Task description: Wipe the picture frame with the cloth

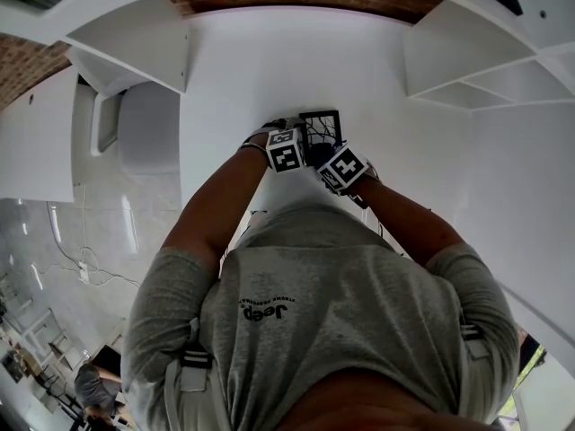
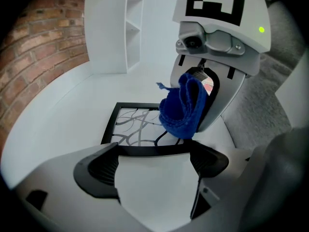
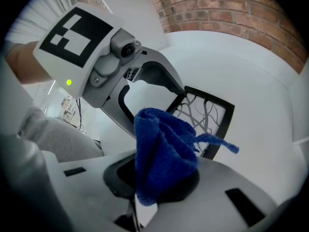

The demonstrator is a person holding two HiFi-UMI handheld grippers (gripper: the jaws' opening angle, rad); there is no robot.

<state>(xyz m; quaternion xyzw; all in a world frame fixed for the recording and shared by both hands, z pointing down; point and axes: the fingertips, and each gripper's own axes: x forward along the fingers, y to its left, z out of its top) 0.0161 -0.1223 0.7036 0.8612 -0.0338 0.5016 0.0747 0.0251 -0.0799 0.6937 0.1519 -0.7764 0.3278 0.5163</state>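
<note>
Two jaws of your left gripper (image 2: pixel 154 156) stand apart, bracketing the near edge of the picture frame (image 2: pixel 135 124), which lies flat on the white surface (image 2: pixel 63 110). Just to the right, your right gripper (image 3: pixel 157 180) is clamped on the blue cloth (image 3: pixel 161 151), poised above the frame's near right corner, and nothing seems to block the way down.

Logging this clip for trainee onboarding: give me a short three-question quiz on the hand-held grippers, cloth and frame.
1. True or false: the left hand-held gripper grips the blue cloth.
2. The picture frame is: A) lying flat on the white surface, B) lifted into the air, C) standing upright on its edge.
3. Fill in: the frame's border is ____.
Key: 1 false, the right hand-held gripper holds it; 2 A; 3 black.
</note>
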